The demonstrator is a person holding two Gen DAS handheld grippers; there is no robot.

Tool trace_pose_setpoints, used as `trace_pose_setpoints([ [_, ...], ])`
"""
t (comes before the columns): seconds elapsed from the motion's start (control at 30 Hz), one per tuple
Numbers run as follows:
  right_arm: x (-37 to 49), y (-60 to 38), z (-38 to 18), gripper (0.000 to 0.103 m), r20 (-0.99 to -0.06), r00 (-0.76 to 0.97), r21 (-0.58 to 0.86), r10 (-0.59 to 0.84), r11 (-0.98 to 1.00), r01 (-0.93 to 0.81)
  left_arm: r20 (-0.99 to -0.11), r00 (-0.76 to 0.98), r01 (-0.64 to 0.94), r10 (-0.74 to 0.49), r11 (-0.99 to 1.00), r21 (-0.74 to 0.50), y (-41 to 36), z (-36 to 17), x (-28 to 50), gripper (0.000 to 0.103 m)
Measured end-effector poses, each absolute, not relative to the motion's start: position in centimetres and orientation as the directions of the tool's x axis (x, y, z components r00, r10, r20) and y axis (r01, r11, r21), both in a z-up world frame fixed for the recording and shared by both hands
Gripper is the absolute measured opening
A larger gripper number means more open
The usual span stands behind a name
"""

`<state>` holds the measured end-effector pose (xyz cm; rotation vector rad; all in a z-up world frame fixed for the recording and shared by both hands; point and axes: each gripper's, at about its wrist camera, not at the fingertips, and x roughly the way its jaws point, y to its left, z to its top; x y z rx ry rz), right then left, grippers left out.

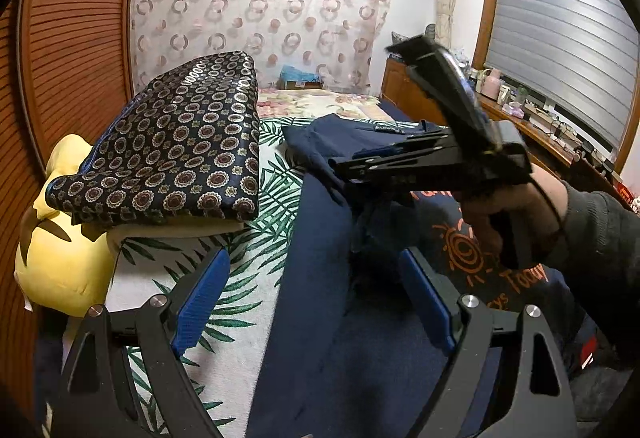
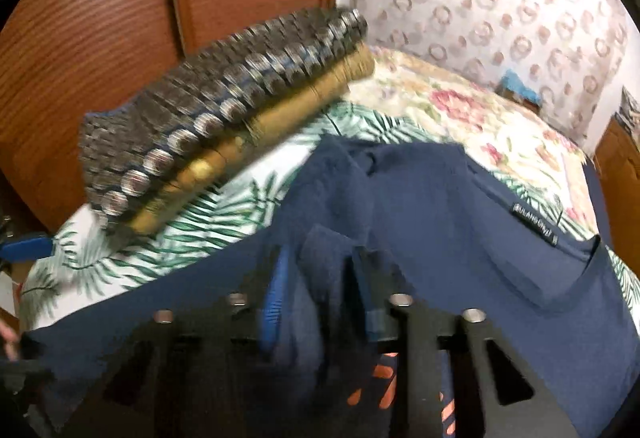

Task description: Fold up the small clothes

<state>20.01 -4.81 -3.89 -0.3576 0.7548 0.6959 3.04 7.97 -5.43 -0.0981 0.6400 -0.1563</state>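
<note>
A navy T-shirt (image 1: pixel 320 338) (image 2: pixel 440 205) with an orange sun print (image 1: pixel 464 250) lies spread on the bed, its neck label (image 2: pixel 534 224) towards the far side. My left gripper (image 1: pixel 314 278) hovers open over the shirt's left edge, with nothing between its blue pads (image 1: pixel 204 302). My right gripper (image 1: pixel 340 165) (image 2: pixel 320 278) is over the shirt's upper part, held by a hand (image 1: pixel 504 213). Its fingers stand slightly apart. A raised fold of navy cloth stands between them, and the blurred right wrist view shows a gap beside the left pad (image 2: pixel 272 302).
A folded stack of dark medallion-patterned fabric (image 1: pixel 180 141) (image 2: pixel 224 101) lies on the bed's left side, next to a yellow plush toy (image 1: pixel 60 258). The bed has a leaf-print sheet (image 1: pixel 240 278). A slatted wooden door (image 1: pixel 72 37) stands at left. A cluttered sideboard (image 1: pixel 520 109) runs under the window.
</note>
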Motion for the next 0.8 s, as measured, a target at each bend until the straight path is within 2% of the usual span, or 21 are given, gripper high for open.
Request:
trace_pose_setpoints([
  [0.03, 20.2, -4.8, -4.1, 0.009, -0.73, 0.527, -0.063, 0.435, 0.724, -0.686, -0.587, 0.79, 0.116, -0.177, 0.983, -0.14, 8.0, -5.5, 3.0, 0.087],
  [0.1, 20.3, -5.2, -4.2, 0.004, -0.721, 0.528, -0.057, 0.449, 0.721, -0.69, -0.588, 0.789, 0.118, -0.179, 0.983, -0.142, 7.9, -5.5, 3.0, 0.087],
  [0.37, 17.6, -10.1, -1.1, 0.004, -0.632, 0.585, -0.02, 0.509, 0.744, -0.668, -0.581, 0.793, 0.122, -0.182, 0.982, -0.142, 7.6, -5.2, 2.7, 0.087],
  [0.5, 16.3, -13.7, -1.2, 0.004, -0.612, 0.623, -0.006, 0.488, 0.785, -0.62, -0.575, 0.797, 0.123, -0.184, 0.982, -0.143, 7.7, -4.9, 2.5, 0.087],
  [0.57, 15.9, -15.3, -2.0, 0.004, -0.621, 0.656, -0.036, 0.43, 0.82, -0.572, -0.574, 0.799, 0.12, -0.181, 0.982, -0.143, 7.8, -4.8, 2.4, 0.087],
  [0.63, 15.9, -16.4, -2.8, 0.009, -0.635, 0.661, -0.034, 0.401, 0.84, -0.542, -0.572, 0.801, 0.118, -0.178, 0.983, -0.141, 7.9, -4.7, 2.3, 0.087],
  [0.7, 15.9, -17.1, -3.6, 0.026, -0.647, 0.666, -0.031, 0.37, 0.86, -0.509, -0.572, 0.801, 0.114, -0.175, 0.983, -0.141, 8.0, -4.7, 2.3, 0.087],
  [0.8, 15.3, -16.9, -3.5, 0.038, -0.642, 0.664, -0.013, 0.382, 0.861, -0.509, -0.574, 0.801, 0.106, -0.168, 0.984, -0.14, 8.1, -4.8, 2.2, 0.087],
])
